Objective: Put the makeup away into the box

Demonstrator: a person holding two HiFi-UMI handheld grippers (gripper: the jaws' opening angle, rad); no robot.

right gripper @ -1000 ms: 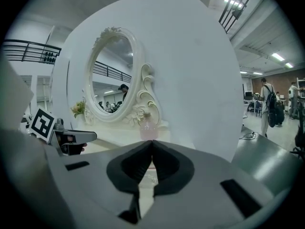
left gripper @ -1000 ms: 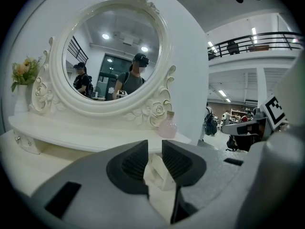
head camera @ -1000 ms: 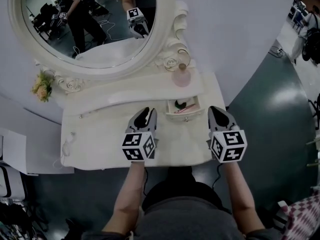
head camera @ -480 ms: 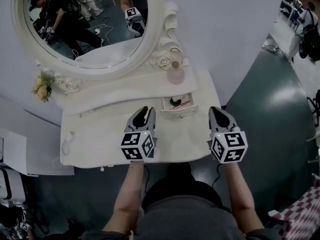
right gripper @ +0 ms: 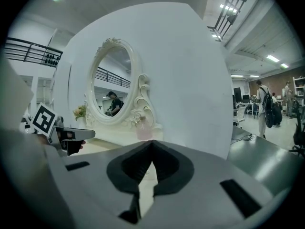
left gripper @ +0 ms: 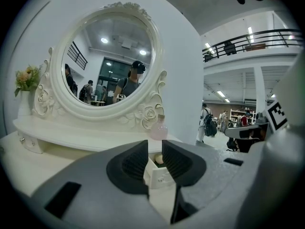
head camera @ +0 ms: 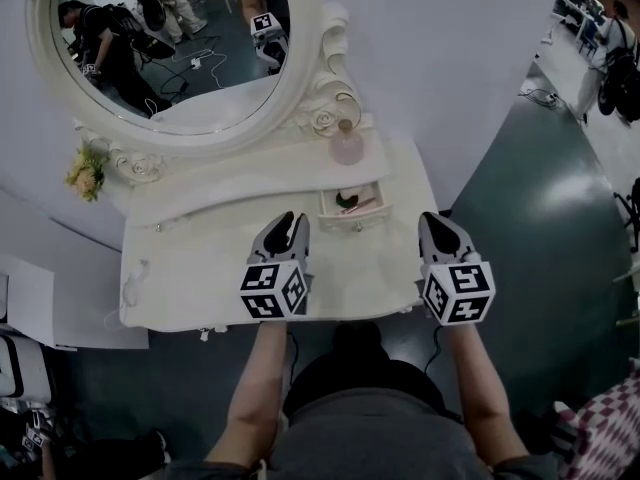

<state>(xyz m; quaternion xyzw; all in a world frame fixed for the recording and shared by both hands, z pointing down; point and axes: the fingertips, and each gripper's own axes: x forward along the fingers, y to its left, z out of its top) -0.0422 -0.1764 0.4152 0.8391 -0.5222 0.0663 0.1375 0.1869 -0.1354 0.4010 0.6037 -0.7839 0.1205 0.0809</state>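
White carved wood fills the scene: a dressing bench (head camera: 200, 268) set against a pale wall, with an oval mirror (head camera: 170, 48) above it. The makeup (head camera: 356, 206) lies inside the box (head camera: 352, 220), a small open drawer-like tray that stands out from the low shelf (head camera: 250, 183) under the mirror. I can make out a pink stick lying slantwise, more across the box than along it, with something dark beside it. A pink bottle (head camera: 348, 148) stands on the shelf just behind the box, and a bunch of flowers (head camera: 85, 173) sits far off at the shelf's left end. The box lies ahead of both my hands and between them, a little closer to my left hand-held gripper (head camera: 288, 224), whose tip is just beside the box's left front corner. In the left gripper view that hand-held gripper (left gripper: 155, 149) has its pads slightly spread with nothing pinched, and the box front with its small knob (left gripper: 159, 173) shows straight through the gap, so it is already lined up. My right hand-held gripper (head camera: 437, 224) hangs over the bench's right edge, further from the box, with its pads pressed together on nothing. I see no loose piece on the bench top, though small ones could escape me. I judge the next reach belongs to the left hand, going forward and slightly right.
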